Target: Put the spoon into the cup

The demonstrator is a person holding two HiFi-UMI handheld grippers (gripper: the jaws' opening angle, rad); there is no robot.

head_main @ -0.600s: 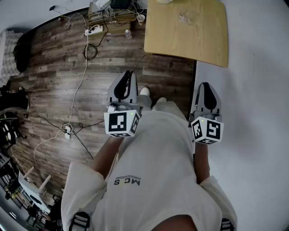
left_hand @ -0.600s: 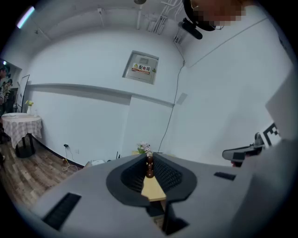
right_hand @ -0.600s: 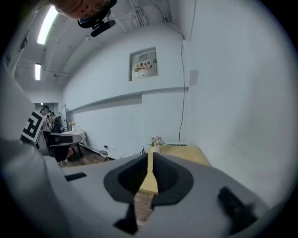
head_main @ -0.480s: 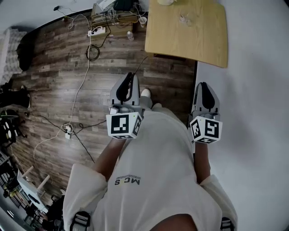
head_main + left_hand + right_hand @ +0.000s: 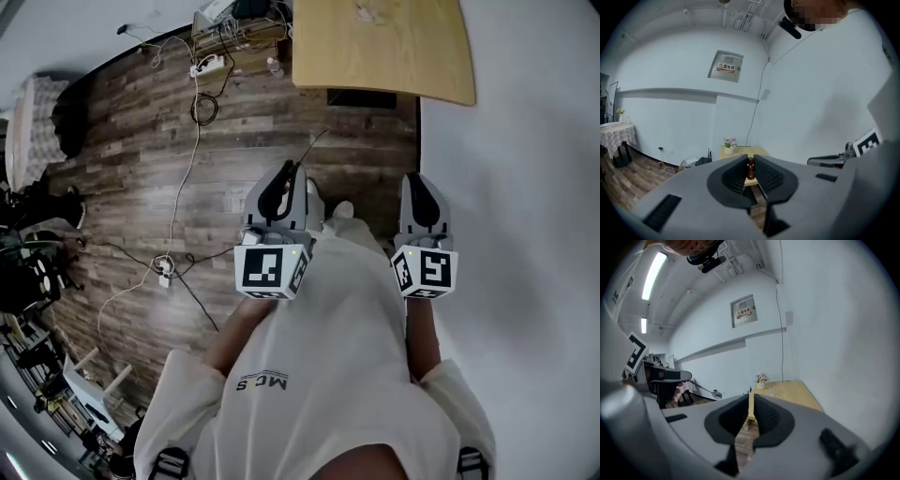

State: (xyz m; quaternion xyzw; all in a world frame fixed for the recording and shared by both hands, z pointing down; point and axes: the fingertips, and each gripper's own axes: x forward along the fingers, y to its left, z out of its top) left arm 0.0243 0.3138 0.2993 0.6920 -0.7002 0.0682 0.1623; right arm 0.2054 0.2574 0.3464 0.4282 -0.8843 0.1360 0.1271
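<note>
My left gripper [image 5: 292, 169] is shut on a thin dark spoon [image 5: 314, 145], whose handle pokes forward and to the right past the fingertips. In the left gripper view the spoon [image 5: 750, 168] shows end-on as a brown beaded piece pinched between the pads. My right gripper [image 5: 415, 180] is shut and holds nothing; a hairline slit shows between its jaws in the right gripper view [image 5: 750, 399]. Both are held at waist height over the floor, well short of the wooden table [image 5: 394, 56]. A small clear thing [image 5: 367, 13], possibly the cup, stands on that table.
A flower pot [image 5: 729, 145] sits on the table's far end by the wall. Cables [image 5: 195, 112] and a power strip [image 5: 208, 64] lie across the wood floor to the left. A white wall [image 5: 525, 187] runs along the right. Furniture clutters the far left.
The table has slid up toward the picture's top edge. Both grippers sit a little lower in view, and the left one has drifted right. The grip on the spoon is unchanged.
</note>
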